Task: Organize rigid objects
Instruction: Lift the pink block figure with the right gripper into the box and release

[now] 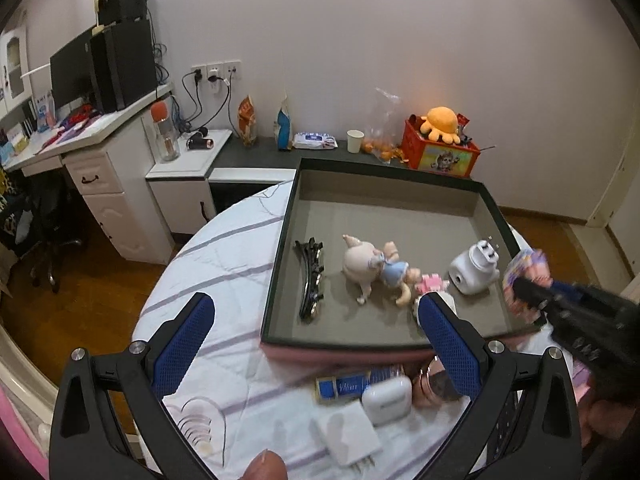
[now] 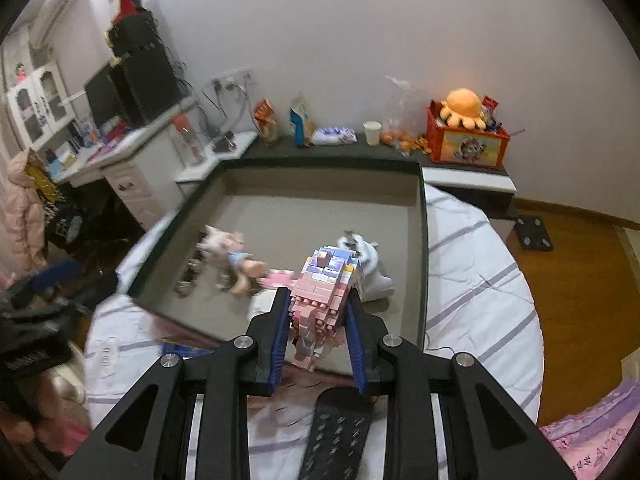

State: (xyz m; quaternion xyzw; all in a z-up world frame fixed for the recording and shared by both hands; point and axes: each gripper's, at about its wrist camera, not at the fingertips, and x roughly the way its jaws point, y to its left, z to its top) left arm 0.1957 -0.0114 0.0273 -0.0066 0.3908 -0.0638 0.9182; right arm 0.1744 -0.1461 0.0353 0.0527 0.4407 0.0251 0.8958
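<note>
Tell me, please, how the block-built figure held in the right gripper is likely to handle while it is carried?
The block figure looks stiff, though probably fragile: it is built from many small bricks that could pop apart. The right gripper clamps only its lower part, so the taller top might tip.

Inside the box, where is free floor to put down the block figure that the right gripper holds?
The far half of the box, between the back wall and the doll, is bare. So is the left strip beside the hair clip. The near right part is crowded: doll, white gadget. The right gripper clamps the block figure.
</note>
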